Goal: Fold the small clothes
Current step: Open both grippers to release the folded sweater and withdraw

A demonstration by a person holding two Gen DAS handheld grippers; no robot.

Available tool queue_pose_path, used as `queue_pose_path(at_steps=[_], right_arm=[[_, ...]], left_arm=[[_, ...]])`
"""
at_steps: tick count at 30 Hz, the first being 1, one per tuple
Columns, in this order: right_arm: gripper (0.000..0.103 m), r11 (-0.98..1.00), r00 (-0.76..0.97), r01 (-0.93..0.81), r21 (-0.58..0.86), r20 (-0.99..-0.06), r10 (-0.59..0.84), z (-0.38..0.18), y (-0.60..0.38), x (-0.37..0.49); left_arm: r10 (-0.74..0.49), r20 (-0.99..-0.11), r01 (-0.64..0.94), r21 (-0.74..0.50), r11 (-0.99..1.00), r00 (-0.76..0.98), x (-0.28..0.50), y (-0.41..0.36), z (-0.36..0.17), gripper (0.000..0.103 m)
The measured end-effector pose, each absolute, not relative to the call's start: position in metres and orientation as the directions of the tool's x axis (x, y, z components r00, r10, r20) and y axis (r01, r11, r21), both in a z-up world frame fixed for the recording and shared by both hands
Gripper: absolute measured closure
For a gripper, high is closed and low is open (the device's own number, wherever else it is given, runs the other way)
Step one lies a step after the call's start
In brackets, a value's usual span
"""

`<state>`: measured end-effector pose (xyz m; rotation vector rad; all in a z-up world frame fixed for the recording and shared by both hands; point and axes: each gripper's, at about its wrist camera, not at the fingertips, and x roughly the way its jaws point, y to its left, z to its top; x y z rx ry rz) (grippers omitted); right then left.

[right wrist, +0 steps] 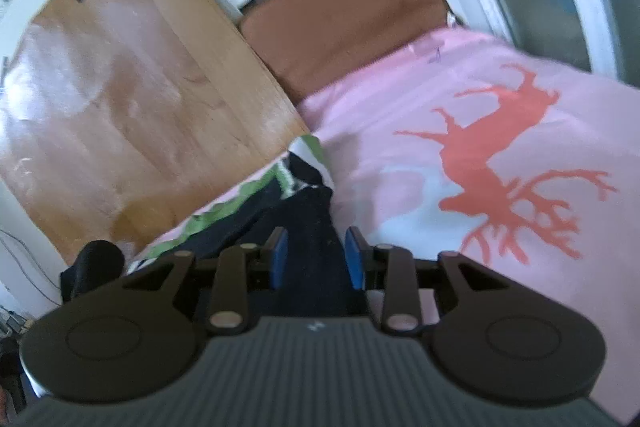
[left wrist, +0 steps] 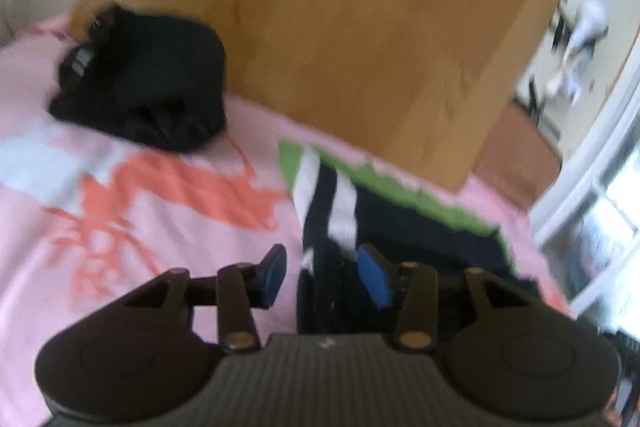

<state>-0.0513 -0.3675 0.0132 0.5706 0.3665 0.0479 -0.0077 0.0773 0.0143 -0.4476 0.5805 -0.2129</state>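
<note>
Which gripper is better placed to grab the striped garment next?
Probably right: the right gripper has the striped garment squarely between its open pads, while the left gripper straddles only its edge.

- Dark navy garment [left wrist: 400,227], white stripes, green trim: lies spread, partly rumpled, on pink bed cover by the wooden board.
- Black clothes pile [left wrist: 144,87]: bunched heap, well apart, same cover.

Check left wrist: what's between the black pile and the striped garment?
Only bare pink deer-print bedspread between black pile and striped garment, in the left wrist view.
</note>
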Motion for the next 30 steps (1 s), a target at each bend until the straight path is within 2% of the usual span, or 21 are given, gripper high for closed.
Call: queue_pose_path(at_steps=[2,5,7,8,11,15,21,28,30], right_arm=[[0.067,0.85,0.938,0.026,0.527,-0.307,0.161,0.017,-0.356,-0.063],[0.065,0.852,0.923,-0.023,0.523,-0.315,0.219,0.015,-0.339,-0.072],[0.063,0.864,0.883,0.016,0.504,-0.413,0.224,0.002,-0.331,-0.065],[0.066,0.856,0.868,0.047,0.515,-0.445,0.22,-0.005,-0.332,-0.061],[0.064,0.798,0.872,0.085,0.597,-0.432,0.23,-0.002,-0.337,-0.081],[0.06,0.82,0.888,0.038,0.571,-0.395,0.235,0.006,-0.32,-0.12],[0.06,0.849,0.889,-0.026,0.527,-0.377,0.261,-0.001,-0.285,-0.152],[0.06,0.808,0.838,-0.067,0.585,-0.406,0.364,-0.024,-0.261,-0.156],[0.057,0.789,0.845,-0.072,0.61,-0.383,0.373,-0.029,-0.259,-0.162]], left_arm=[[-0.324,-0.437,0.094,-0.469,0.878,0.839,-0.022,0.076,0.025,0.064],[-0.401,-0.399,0.204,-0.452,0.869,0.825,-0.04,0.053,0.039,0.063],[-0.435,-0.408,0.264,-0.412,0.872,0.802,-0.047,0.033,0.039,0.062],[-0.44,-0.42,0.278,-0.393,0.876,0.794,-0.049,0.024,0.036,0.062],[-0.462,-0.485,0.298,-0.38,0.876,0.742,-0.048,0.008,0.019,0.062],[-0.411,-0.561,0.259,-0.332,0.907,0.719,-0.053,0.005,-0.008,0.063],[-0.353,-0.555,0.236,-0.272,0.933,0.754,-0.077,0.009,-0.01,0.061],[-0.274,-0.536,0.187,-0.211,0.959,0.799,-0.123,0.017,-0.001,0.054],[-0.228,-0.546,0.143,-0.194,0.971,0.806,-0.131,0.024,-0.002,0.053]])
